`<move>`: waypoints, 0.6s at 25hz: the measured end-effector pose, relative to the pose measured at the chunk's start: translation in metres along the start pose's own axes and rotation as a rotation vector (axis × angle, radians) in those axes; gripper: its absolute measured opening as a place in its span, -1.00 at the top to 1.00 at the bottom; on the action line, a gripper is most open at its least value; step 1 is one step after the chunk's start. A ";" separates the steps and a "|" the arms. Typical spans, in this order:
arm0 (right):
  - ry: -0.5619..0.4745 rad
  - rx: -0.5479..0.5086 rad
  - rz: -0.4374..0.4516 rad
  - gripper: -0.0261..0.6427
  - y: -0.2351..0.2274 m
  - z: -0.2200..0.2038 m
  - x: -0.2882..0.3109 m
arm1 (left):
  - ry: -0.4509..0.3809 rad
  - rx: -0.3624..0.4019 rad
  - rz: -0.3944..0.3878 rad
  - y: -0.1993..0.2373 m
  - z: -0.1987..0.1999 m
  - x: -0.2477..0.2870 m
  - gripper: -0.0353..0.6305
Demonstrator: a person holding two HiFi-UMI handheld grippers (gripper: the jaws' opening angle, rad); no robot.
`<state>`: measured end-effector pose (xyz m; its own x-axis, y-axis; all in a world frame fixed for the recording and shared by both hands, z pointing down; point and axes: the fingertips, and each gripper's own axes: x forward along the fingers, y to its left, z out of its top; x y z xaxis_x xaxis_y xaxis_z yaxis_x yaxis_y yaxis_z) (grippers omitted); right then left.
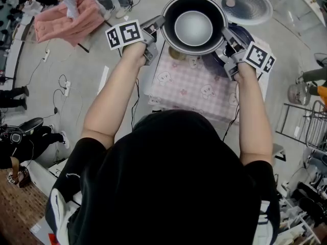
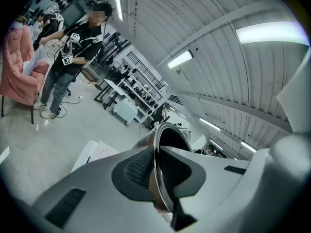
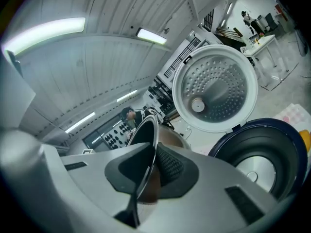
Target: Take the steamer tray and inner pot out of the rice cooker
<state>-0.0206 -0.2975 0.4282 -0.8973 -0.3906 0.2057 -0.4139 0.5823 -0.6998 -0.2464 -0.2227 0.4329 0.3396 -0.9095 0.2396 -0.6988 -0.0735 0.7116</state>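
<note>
The inner pot [image 1: 193, 24], dark inside with a silvery bottom, hangs in the air above the far edge of the table. My left gripper [image 1: 155, 28] is shut on the pot's left rim [image 2: 159, 144], and my right gripper [image 1: 228, 40] is shut on its right rim [image 3: 147, 144]. In both gripper views the thin metal rim runs between the ribbed pads. The dark blue rice cooker [image 3: 265, 154] stands just right of the pot with its hollow bare, its white perforated lid [image 3: 214, 87] raised open; the lid [image 1: 247, 5] also shows in the head view.
A table with a pink checked cloth [image 1: 196, 88] lies below the pot. A tan round item [image 1: 177, 53] sits on it under the pot's edge. A pink garment on a chair [image 1: 69, 17] is at far left, a fan [image 1: 299, 92] and wire rack [image 1: 312, 121] at right.
</note>
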 end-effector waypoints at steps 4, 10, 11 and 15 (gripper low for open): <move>0.016 -0.001 -0.003 0.77 0.017 -0.022 0.017 | 0.001 -0.015 0.006 0.022 0.001 -0.026 0.75; 0.037 0.020 -0.021 0.77 0.019 -0.049 0.026 | 0.025 -0.032 0.017 0.043 -0.008 -0.039 0.75; 0.040 0.030 -0.025 0.77 0.018 -0.054 0.025 | 0.030 -0.033 0.017 0.044 -0.012 -0.041 0.75; 0.048 0.119 -0.057 0.77 0.015 -0.079 0.015 | 0.063 -0.044 0.011 0.049 -0.029 -0.047 0.76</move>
<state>-0.0527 -0.2387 0.4748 -0.8804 -0.3841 0.2783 -0.4460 0.4704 -0.7615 -0.2783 -0.1721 0.4751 0.3725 -0.8824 0.2875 -0.6748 -0.0449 0.7367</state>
